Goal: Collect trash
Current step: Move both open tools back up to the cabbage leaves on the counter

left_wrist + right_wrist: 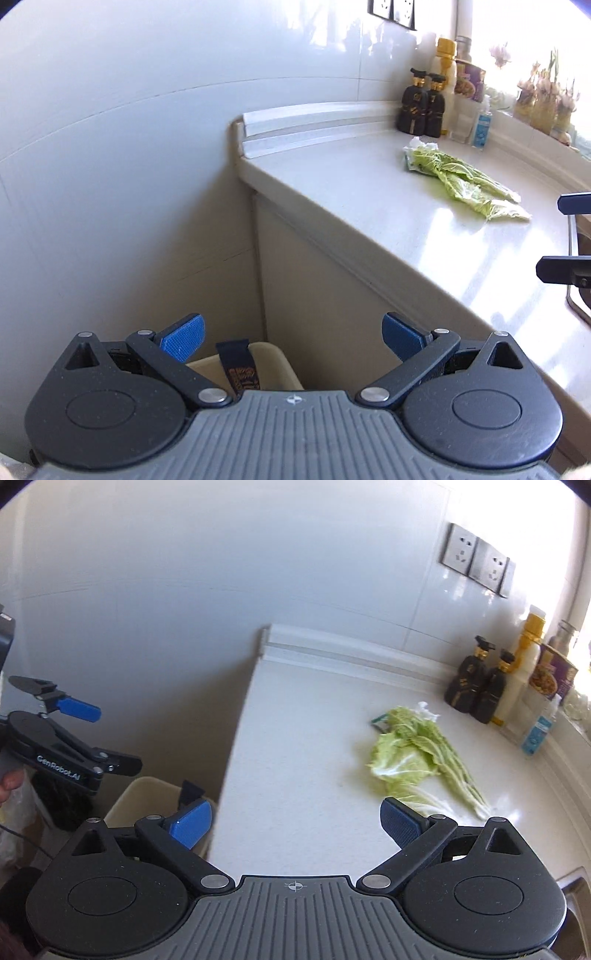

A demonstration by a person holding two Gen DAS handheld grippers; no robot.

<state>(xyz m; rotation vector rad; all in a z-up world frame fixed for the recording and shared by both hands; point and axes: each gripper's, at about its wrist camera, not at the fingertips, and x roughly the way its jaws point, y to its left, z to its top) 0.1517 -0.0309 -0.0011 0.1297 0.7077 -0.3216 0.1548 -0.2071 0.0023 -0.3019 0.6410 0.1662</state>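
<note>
Cabbage leaves (pixel 417 760) lie flat on the white desk (pixel 295 738), well apart from its front edge. Behind them, against the wall, stand two dark pump bottles (pixel 480 681), a yellow-capped bottle (pixel 524 664) and a small blue-labelled bottle (pixel 537 731). A green packet (pixel 378 722) is tucked under their far end. Their long axis runs diagonally, stalks nearer the right tool (pixel 295 823). Beside the desk stands a beige bin (pixel 258 365), below the left tool (pixel 291 332). Both tools gape wide, holding nothing.

The counter (pixel 295 757) is pale. Cabbage leaves (pixel 413 760) lie mid-surface. Bottles (pixel 480 686) stand along its back edge.
</note>
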